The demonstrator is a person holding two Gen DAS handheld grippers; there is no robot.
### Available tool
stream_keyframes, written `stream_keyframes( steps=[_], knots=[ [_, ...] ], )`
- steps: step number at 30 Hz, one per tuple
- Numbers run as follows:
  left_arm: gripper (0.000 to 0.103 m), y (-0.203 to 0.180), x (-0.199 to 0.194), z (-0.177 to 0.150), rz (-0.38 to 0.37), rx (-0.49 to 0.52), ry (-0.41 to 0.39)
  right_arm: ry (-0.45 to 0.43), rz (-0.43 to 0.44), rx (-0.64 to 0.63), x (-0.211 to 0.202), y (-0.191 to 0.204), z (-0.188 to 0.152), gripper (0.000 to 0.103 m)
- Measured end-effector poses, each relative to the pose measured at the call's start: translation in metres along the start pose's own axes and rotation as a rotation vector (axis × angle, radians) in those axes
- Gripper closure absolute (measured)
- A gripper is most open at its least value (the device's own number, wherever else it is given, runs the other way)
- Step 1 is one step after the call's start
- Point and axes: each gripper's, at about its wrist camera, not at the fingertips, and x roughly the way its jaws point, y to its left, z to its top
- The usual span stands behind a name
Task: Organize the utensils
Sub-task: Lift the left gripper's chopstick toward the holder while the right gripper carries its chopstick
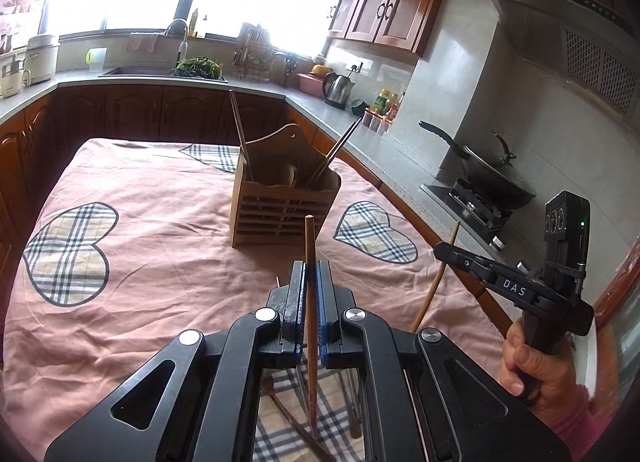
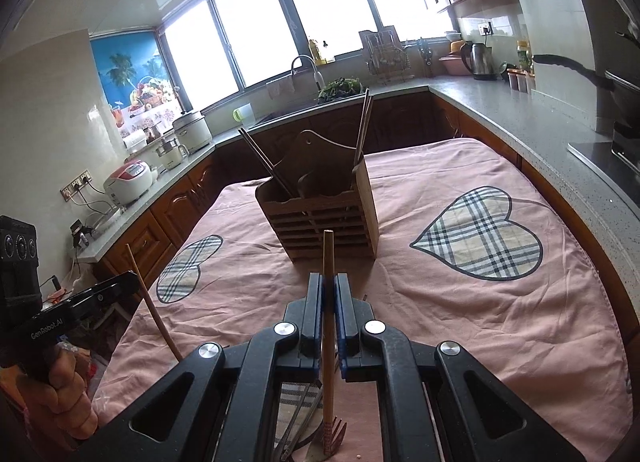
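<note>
A slatted wooden utensil holder (image 1: 280, 201) stands mid-table on the pink cloth; chopsticks (image 1: 240, 133) lean out of its left and right ends, and a wooden spoon sits in the middle. My left gripper (image 1: 310, 274) is shut on a dark brown chopstick (image 1: 309, 246), held upright short of the holder. My right gripper (image 2: 329, 286) is shut on the handle of a wooden fork (image 2: 328, 254), with the tines hanging below. Each gripper shows in the other view: the right gripper (image 1: 444, 252) off to the right, the left gripper (image 2: 128, 282) off to the left. The holder (image 2: 320, 213) is ahead of both.
More utensils (image 2: 296, 422) lie on the cloth under the grippers. The pink cloth (image 1: 160, 262) with plaid hearts covers the table. A counter (image 1: 360, 141) runs around it, with a wok (image 1: 492, 177) on the stove at right, a kettle (image 1: 338, 89) and a sink (image 1: 160, 71) behind.
</note>
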Motion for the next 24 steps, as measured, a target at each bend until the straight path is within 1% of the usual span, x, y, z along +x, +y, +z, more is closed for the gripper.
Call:
stream_keyframes(
  steps=[5, 14, 24],
  knots=[
    [0.099, 0.001, -0.012, 0.006, 0.008, -0.007, -0.049, -0.036, 0.006, -0.011, -0.008, 0.003, 0.007, 0.097],
    [0.099, 0.001, -0.020, 0.024, 0.032, -0.011, -0.125, -0.093, 0.008, -0.013, -0.017, 0.006, 0.019, 0.097],
    [0.099, 0.001, -0.015, 0.045, 0.045, -0.014, -0.179, -0.166, 0.008, -0.002, -0.021, 0.003, 0.039, 0.097]
  ],
)
